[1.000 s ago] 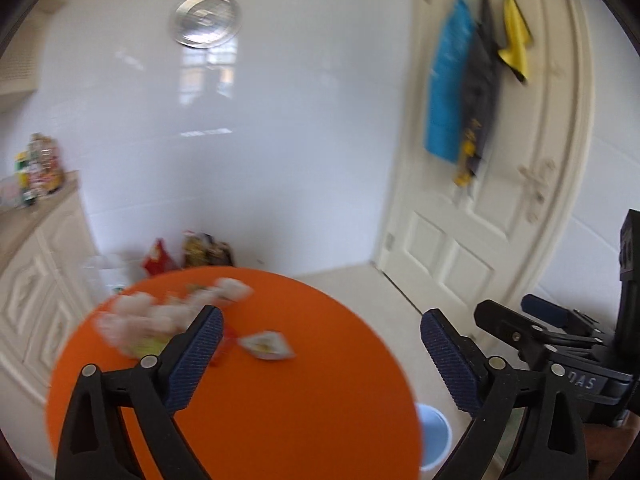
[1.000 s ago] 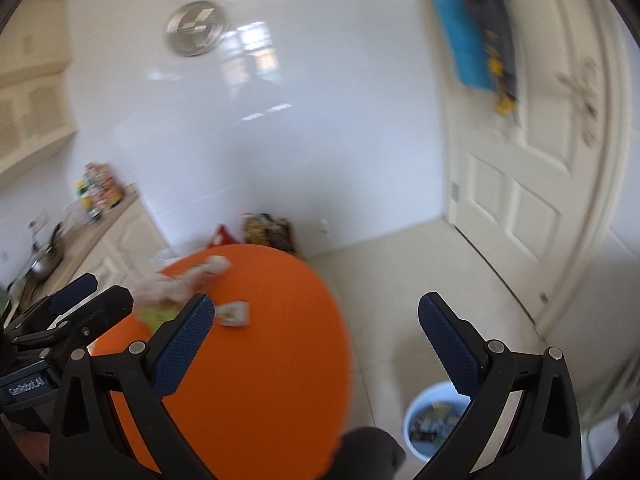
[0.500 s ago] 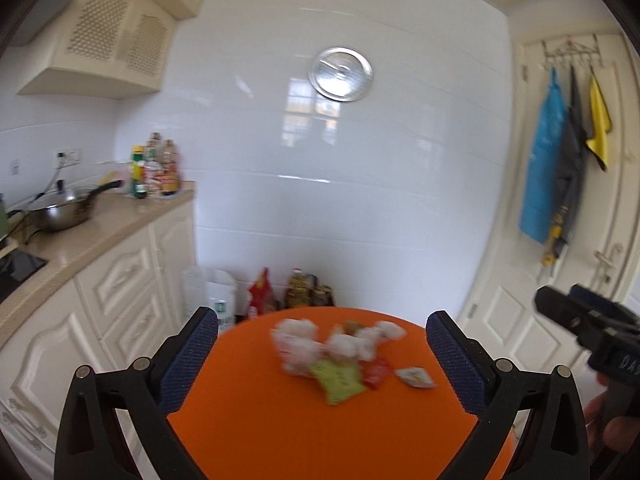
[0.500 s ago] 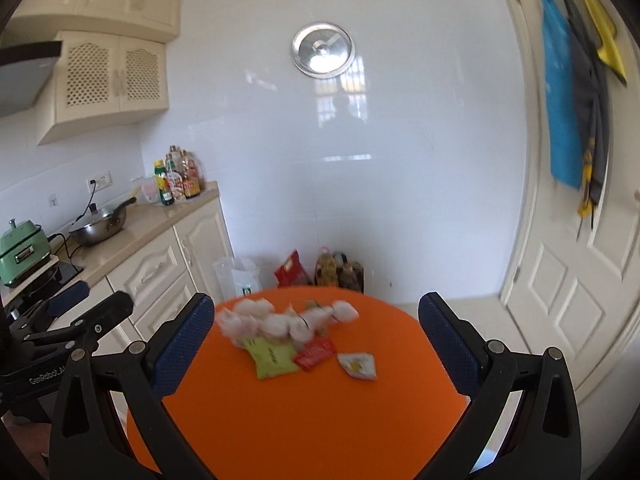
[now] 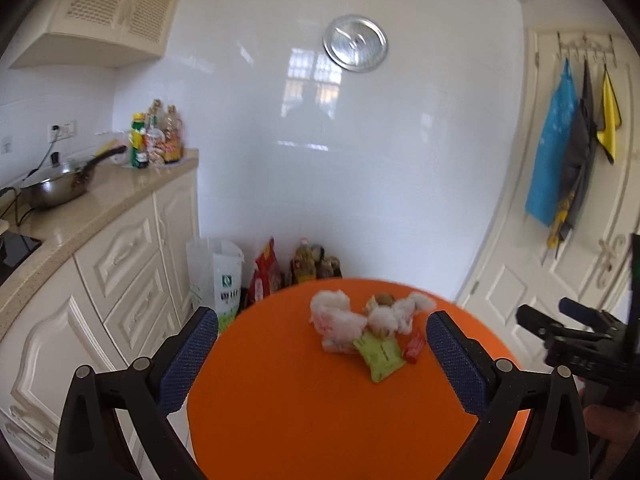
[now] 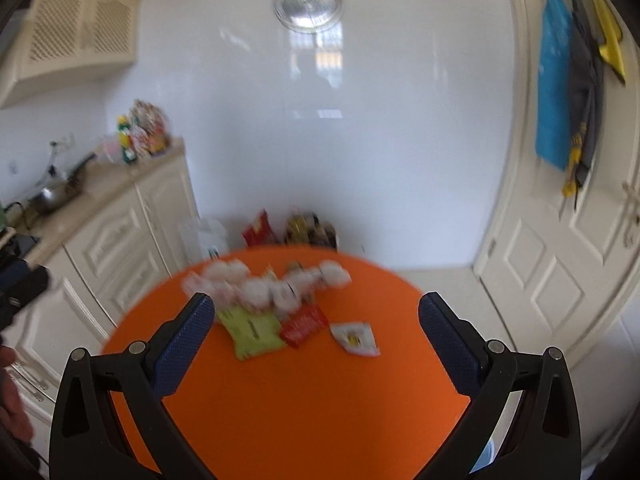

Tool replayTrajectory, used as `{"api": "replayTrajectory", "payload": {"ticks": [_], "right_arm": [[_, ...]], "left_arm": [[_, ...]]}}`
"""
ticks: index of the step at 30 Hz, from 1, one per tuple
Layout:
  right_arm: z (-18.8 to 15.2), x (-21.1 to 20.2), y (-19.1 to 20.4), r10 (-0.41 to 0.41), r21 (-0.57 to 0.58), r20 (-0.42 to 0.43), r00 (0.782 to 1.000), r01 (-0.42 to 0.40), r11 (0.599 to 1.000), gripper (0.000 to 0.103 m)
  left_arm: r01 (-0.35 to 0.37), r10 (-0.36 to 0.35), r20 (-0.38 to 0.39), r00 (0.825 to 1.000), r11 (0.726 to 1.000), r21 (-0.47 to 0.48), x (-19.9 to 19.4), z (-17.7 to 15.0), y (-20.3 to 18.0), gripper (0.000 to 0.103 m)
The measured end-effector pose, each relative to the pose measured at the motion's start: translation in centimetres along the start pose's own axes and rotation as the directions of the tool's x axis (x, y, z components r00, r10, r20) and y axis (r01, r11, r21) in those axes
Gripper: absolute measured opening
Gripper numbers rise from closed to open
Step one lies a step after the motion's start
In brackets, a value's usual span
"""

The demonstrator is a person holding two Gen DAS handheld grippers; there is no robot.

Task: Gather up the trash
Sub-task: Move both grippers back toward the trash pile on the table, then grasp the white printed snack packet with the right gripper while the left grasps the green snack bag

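The trash lay in one cluster at the upper centre of the round orange table (image 6: pixel 304 420): crumpled white tissues (image 6: pixel 256 290) at the far side, then a green wrapper (image 6: pixel 252 330), a red wrapper (image 6: pixel 304 325) and a white packet (image 6: pixel 355 338) nearer you. In the left wrist view the same heap sat right of centre, the green wrapper (image 5: pixel 380 354) touching the tissues (image 5: pixel 340 320).

Both of your tools were empty, with jaws spread wide: the right gripper (image 6: pixel 318 344) framed the wrappers from above the near table edge, and the left gripper (image 5: pixel 322 360) hung to the left of the heap.

The step in hand appeared to be the approach to a first piece. You would do well to begin with the white packet, which lay apart from the rest, and to descend steeply so one finger slid under its edge.

The green wrapper's long axis ran from upper left to lower right in both views; the red wrapper's ran from lower left to upper right. Motion blur hid finer detail.
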State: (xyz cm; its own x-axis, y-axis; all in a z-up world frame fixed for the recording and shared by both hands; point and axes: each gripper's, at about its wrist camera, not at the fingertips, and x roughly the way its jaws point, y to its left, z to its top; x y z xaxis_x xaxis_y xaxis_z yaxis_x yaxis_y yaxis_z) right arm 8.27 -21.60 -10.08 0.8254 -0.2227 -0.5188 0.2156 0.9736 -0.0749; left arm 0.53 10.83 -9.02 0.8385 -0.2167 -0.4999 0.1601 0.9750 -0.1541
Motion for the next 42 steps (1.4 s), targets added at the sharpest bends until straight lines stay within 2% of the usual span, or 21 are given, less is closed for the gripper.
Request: {"api": "replayTrajectory", "payload": {"ticks": [5,9,10,12,14,18,21,26,28,30,31,32,33,35,36,37,38,40,42], "right_arm": [[-2.8,4.7,-2.2,-0.047,0.045,-0.112,0.993,0.053,0.998,0.103],[-3.8,7.0,-3.5,-0.020,0.037,-0.145,0.989,0.026,0.999,0.103],[-3.9,7.7,-3.8,-0.014,0.027,-0.155,0.988,0.019,0.999,0.103],[-4.3,10.3,-4.9,-0.002,0.023,-0.207,0.978,0.007,1.000,0.102],[-4.8,12.6,-5.9,0.046,0.035,-0.248,0.968,-0.039,0.999,0.097],[-5.6,15.9,-6.6,0.083,0.008,-0.304,0.949,-0.084,0.996,0.093],[-6.0,17.8,-7.1,0.116,0.008,-0.332,0.936,-0.120,0.993,0.087],[-7.1,20.0,-6.8,0.146,-0.011,-0.380,0.914,-0.162,0.987,0.074],[-7.3,20.0,-6.5,0.131,-0.037,-0.361,0.923,-0.155,0.987,0.070],[-7.4,19.9,-6.6,0.118,-0.048,-0.352,0.929,-0.144,0.988,0.060],[-7.4,19.9,-6.7,0.103,-0.062,-0.344,0.933,-0.132,0.989,0.049],[-7.3,19.9,-6.7,0.091,-0.074,-0.336,0.937,-0.122,0.990,0.047],[-7.4,19.8,-6.8,0.095,-0.076,-0.335,0.937,-0.127,0.989,0.046],[-7.6,19.6,-7.2,0.103,-0.075,-0.332,0.938,-0.135,0.988,0.041],[-7.6,19.5,-7.3,0.109,-0.068,-0.331,0.937,-0.138,0.988,0.039],[-7.6,19.4,-7.5,0.116,-0.059,-0.332,0.936,-0.143,0.988,0.037],[-7.6,19.3,-7.7,0.127,-0.048,-0.334,0.934,-0.152,0.987,0.036],[-7.7,18.9,-7.9,0.150,-0.035,-0.340,0.928,-0.172,0.984,0.036],[-7.9,18.4,-8.0,0.163,-0.024,-0.342,0.926,-0.182,0.983,0.036]], "left_arm": [[0.024,-0.023,-0.059,0.998,1.000,0.019,2.2,-0.7,-0.5,0.102],[0.027,-0.025,-0.092,0.995,0.999,0.022,5.5,-0.4,-2.8,0.102],[0.022,-0.020,-0.100,0.995,1.000,0.019,7.7,1.0,-3.1,0.102],[-0.003,0.004,-0.112,0.994,1.000,0.009,10.0,1.4,-4.2,0.102],[-0.039,0.037,-0.143,0.989,0.999,-0.010,13.0,1.5,-5.0,0.102],[-0.087,0.078,-0.215,0.974,0.996,-0.036,19.6,1.2,-6.2,0.102],[-0.127,0.119,-0.276,0.954,0.992,-0.008,23.3,0.5,-7.4,0.102],[-0.131,0.132,-0.344,0.930,0.991,0.025,28.7,0.6,-8.8,0.101],[-0.143,0.150,-0.369,0.917,0.989,0.046,31.4,0.5,-9.2,0.100],[-0.146,0.153,-0.388,0.909,0.988,0.049,33.8,0.7,-9.2,0.099],[-0.147,0.152,-0.392,0.907,0.988,0.042,35.0,0.8,-9.2,0.095],[-0.147,0.149,-0.400,0.904,0.988,0.037,35.7,0.9,-9.2,0.091],[-0.137,0.136,-0.411,0.902,0.990,0.027,36.8,0.9,-9.2,0.080],[-0.111,0.106,-0.401,0.910,0.994,0.010,37.8,1.3,-9.5,0.070],[-0.093,0.088,-0.399,0.913,0.996,0.008,38.3,1.5,-9.7,0.059],[-0.083,0.080,-0.396,0.915,0.997,0.010,38.7,1.8,-10.0,0.040],[-0.061,0.056,-0.399,0.915,0.998,0.001,39.2,2.0,-10.3,0.032],[-0.049,0.045,-0.397,0.917,0.999,0.000,39.8,2.4,-10.9,0.021],[-0.010,-0.001,-0.402,0.916,1.000,-0.025,40.5,2.7,-11.0,0.014]]}}
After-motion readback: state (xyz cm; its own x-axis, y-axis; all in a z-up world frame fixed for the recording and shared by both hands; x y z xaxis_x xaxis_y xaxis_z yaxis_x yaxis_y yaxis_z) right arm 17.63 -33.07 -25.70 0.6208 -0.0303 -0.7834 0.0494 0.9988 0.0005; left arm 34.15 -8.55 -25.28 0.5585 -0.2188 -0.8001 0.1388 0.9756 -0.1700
